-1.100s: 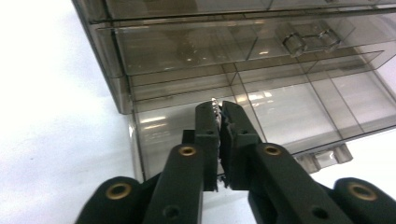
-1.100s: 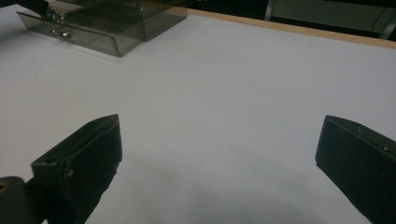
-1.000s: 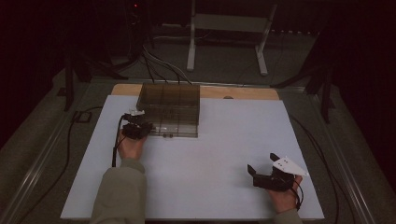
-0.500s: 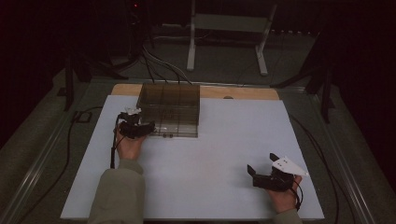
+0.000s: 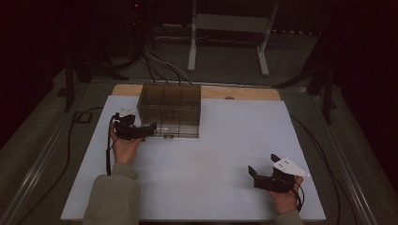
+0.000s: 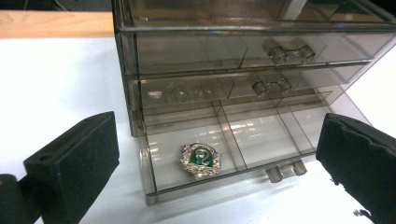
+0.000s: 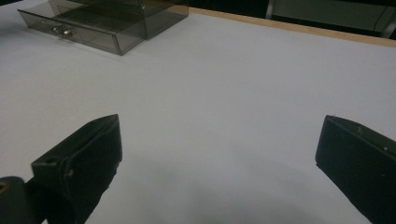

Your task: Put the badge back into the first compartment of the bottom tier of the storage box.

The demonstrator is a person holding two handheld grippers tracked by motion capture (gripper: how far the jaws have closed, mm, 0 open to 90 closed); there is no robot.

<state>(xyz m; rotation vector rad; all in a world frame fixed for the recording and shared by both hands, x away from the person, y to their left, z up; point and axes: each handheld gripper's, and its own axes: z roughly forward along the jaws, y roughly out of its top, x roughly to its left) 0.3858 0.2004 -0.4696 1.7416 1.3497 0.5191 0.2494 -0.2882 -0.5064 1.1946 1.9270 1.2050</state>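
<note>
Smoked clear plastic, drawer unit (image 5: 170, 110): is standing at the far left part of the white table (image 5: 225, 154), with three stacked drawers facing the person
Bottom drawer (image 6: 224, 154): is sitting pulled out toward the left gripper, divided into compartments, its small clear handle (image 6: 286, 170) at the front edge
Brooch (image 6: 202, 160): green centre with a gold-coloured frilled rim, is lying flat in the front left compartment of the bottom drawer, as the left gripper view shows it
Upper drawers: are sitting pushed in, each showing a clear handle (image 6: 288, 50)
Left gripper (image 5: 133, 130): is hovering just in front of the open drawer, jaws spread wide and holding nothing
Right gripper (image 5: 274, 177): is resting low near the table's near right corner, well apart from the drawer unit, jaws spread wide and empty
Wooden strip (image 5: 244, 93): is showing along the table's far edge
</note>
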